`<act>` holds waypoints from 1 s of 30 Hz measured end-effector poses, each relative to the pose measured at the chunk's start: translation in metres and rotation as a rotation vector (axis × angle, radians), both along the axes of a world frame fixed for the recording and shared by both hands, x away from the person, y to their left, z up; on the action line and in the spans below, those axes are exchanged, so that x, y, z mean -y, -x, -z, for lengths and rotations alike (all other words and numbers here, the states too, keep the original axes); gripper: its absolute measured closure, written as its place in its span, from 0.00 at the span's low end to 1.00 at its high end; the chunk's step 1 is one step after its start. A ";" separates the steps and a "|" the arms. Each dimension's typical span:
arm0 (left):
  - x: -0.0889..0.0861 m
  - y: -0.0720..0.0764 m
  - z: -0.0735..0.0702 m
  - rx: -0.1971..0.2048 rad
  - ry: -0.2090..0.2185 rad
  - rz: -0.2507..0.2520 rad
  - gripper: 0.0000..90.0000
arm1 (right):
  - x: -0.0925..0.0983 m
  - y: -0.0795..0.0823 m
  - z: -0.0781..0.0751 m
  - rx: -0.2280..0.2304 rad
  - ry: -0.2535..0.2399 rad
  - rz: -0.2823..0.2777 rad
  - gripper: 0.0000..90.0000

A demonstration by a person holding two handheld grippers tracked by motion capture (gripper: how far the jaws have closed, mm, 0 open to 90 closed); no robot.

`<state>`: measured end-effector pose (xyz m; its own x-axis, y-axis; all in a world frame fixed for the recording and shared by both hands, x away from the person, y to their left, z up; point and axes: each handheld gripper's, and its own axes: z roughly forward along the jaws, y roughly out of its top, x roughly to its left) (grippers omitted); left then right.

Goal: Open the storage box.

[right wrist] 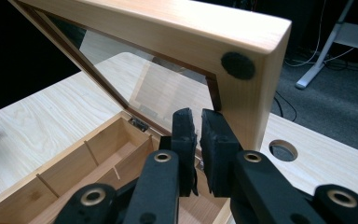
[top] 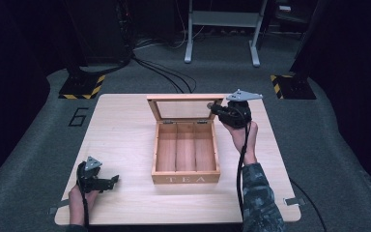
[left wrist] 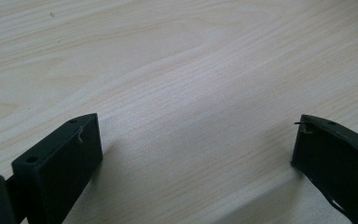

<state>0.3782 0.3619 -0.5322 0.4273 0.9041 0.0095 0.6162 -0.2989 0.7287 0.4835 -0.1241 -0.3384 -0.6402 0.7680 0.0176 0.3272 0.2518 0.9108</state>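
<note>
At table [top: 125,121] centre sits a wooden tea box [top: 186,153], "TEA" on its front wall, lid [top: 183,107] swung up & back on the rear hinges, standing near upright w/ a glass pane in a wood frame. Inside: three long compartments split by thin dividers, all bare wood. Right gripper [top: 216,108] is up at the lid's right top corner, held by the person's right hand [top: 244,134], camo sleeve [top: 261,198] behind it, cable running down the forearm. Right gripper view: lid frame [right wrist: 242,79] w/ a round dark felt pad [right wrist: 237,65] on its corner, right gripper [right wrist: 199,122] jaws drawn together, only a slim gap between the pads, tips just beside the frame's inner edge; can't tell if they touch the wood, nothing seen pinched between them. Box interior [right wrist: 74,168] lies below left in that view, a round hole [right wrist: 283,150] in the tabletop to the right. Left gripper [top: 112,181] rests low at the table's near-left area, well apart from the box, in the left hand [top: 83,200]. Left gripper view: left gripper [left wrist: 196,142] jaws spread wide apart, nothing between them, just bare light wood grain [left wrist: 191,70] underneath.
</note>
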 end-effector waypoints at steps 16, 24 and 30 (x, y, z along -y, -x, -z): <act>0.000 0.000 0.000 0.001 -0.004 0.003 0.01 | 0.005 0.023 0.013 0.016 -0.025 -0.019 0.93; 0.000 0.000 0.000 0.000 -0.003 0.003 0.01 | 0.007 0.041 0.027 0.013 -0.034 -0.032 0.93; 0.000 0.000 0.000 0.003 -0.001 0.001 0.01 | 0.008 0.055 0.040 0.006 -0.034 -0.051 0.93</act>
